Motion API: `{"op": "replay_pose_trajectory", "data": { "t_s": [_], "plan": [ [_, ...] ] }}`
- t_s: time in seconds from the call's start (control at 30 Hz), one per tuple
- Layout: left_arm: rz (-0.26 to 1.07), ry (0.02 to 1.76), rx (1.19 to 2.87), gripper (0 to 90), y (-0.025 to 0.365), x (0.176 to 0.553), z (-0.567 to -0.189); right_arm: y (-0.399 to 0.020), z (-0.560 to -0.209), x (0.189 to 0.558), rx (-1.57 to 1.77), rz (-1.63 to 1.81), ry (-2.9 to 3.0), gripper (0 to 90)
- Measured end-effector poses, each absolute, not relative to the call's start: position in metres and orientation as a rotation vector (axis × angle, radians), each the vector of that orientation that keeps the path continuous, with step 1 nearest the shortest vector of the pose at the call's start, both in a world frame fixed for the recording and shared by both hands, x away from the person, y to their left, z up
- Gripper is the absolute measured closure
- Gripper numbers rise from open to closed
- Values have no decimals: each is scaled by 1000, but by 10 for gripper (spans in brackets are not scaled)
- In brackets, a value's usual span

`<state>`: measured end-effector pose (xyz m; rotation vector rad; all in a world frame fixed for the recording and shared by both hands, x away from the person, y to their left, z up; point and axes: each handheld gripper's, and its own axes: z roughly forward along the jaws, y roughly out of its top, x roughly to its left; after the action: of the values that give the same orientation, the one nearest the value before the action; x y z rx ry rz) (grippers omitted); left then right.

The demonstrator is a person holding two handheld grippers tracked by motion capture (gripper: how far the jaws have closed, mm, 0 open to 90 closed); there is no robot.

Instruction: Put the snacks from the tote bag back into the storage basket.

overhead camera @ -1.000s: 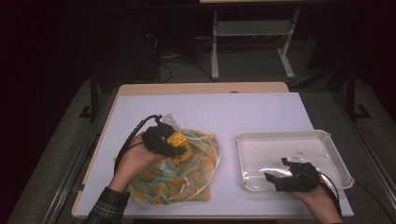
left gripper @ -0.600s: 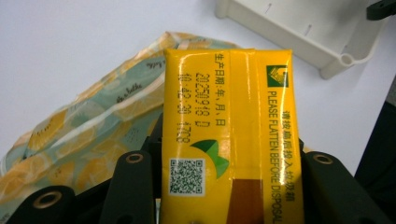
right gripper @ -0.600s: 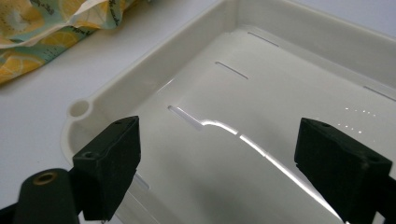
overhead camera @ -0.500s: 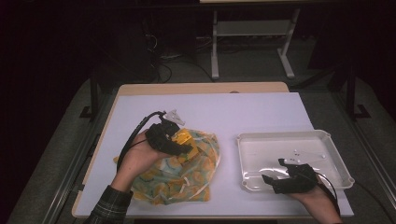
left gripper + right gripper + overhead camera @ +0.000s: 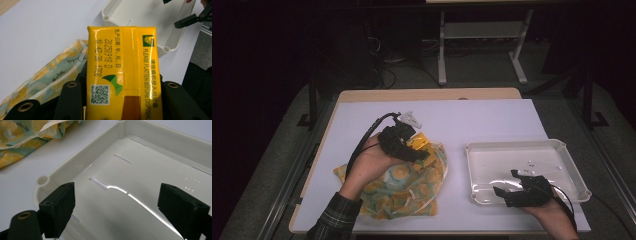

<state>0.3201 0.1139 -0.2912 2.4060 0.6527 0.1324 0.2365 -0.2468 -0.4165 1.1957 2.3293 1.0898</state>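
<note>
My left gripper (image 5: 419, 150) is shut on a yellow drink carton (image 5: 123, 72), held above a lemon-print cloth bag (image 5: 412, 187) that lies on the white table. The carton (image 5: 423, 143) pokes out past the jaws, its printed side with a QR code facing the left gripper view. My right gripper (image 5: 507, 186) hovers open over the near left corner of the white tray (image 5: 572, 160), nothing between its jaws. In the right gripper view the tray (image 5: 82, 167) shows bare inside, with the bag's edge (image 5: 27, 137) at top left.
The table's wooden edge (image 5: 427, 94) runs along the back. A metal stand (image 5: 482, 45) stands on the floor beyond it. Dark floor drops off on both sides of the table.
My left gripper has lifted the yellow carton up and away from the bag, a little toward the back. The right gripper has barely shifted over the tray.
</note>
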Motion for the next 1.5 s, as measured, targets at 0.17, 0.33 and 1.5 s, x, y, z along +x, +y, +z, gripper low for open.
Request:
{"op": "replay_pose_trajectory", "data": {
  "t_s": [0.17, 0.33, 1.5],
  "plan": [
    [124, 634, 2404, 545, 104, 322, -288, -247, -416, 236, 1201, 1095, 2325, 144],
    [115, 614, 2405, 545, 94, 324, -289, -248, -416, 235, 1204, 1099, 2322, 144],
    [71, 542, 2399, 544, 19, 342, -310, -248, -416, 235, 1198, 1121, 2325, 144]
  ]
}}
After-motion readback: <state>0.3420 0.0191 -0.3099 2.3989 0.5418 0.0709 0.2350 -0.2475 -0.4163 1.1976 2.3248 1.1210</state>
